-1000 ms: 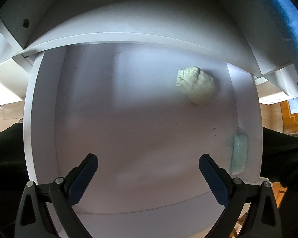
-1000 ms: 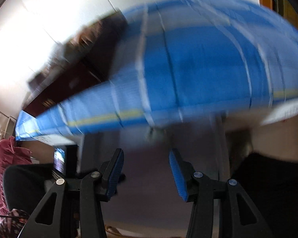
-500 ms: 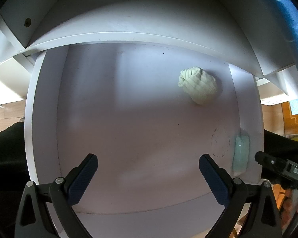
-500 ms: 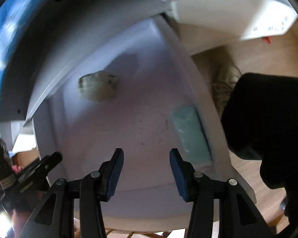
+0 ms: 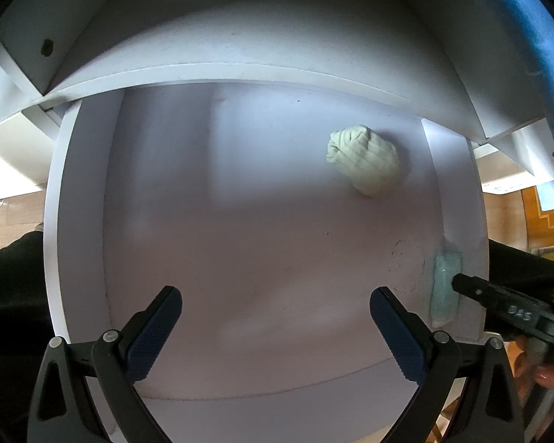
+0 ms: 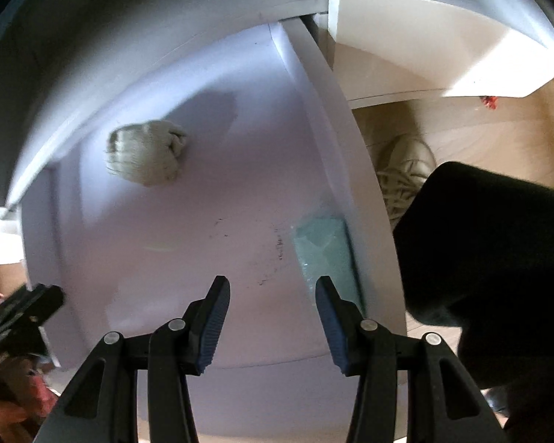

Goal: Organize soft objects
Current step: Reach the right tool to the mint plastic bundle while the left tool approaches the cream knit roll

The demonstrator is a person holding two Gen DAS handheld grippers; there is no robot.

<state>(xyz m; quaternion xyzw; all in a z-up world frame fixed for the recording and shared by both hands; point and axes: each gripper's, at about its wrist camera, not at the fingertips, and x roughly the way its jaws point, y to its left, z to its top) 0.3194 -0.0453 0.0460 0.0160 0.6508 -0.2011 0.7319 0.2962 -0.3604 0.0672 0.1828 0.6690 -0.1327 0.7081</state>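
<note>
A rolled pale green sock bundle (image 5: pixel 365 160) lies in the far right part of an open white drawer (image 5: pixel 77 221). A flat teal pack (image 5: pixel 445 288) rests against the drawer's right wall. My left gripper (image 5: pixel 275 332) hangs open above the drawer's near half, holding nothing. In the right wrist view the sock bundle (image 6: pixel 146 155) is at the upper left and the teal pack (image 6: pixel 323 251) sits just beyond the right finger. My right gripper (image 6: pixel 273 321) points down into the drawer, open, with nothing between its fingers.
The white cabinet front (image 5: pixel 240 29) overhangs the drawer's far end. Blue fabric (image 5: pixel 535 37) lies on top at the right. A person's pale shoe (image 6: pixel 406 173) and dark trouser leg (image 6: pixel 491 277) stand on the wooden floor right of the drawer.
My right gripper has swung down from the blue fabric to point into the drawer, and now shows at the right edge of the left wrist view. The left gripper has stayed still.
</note>
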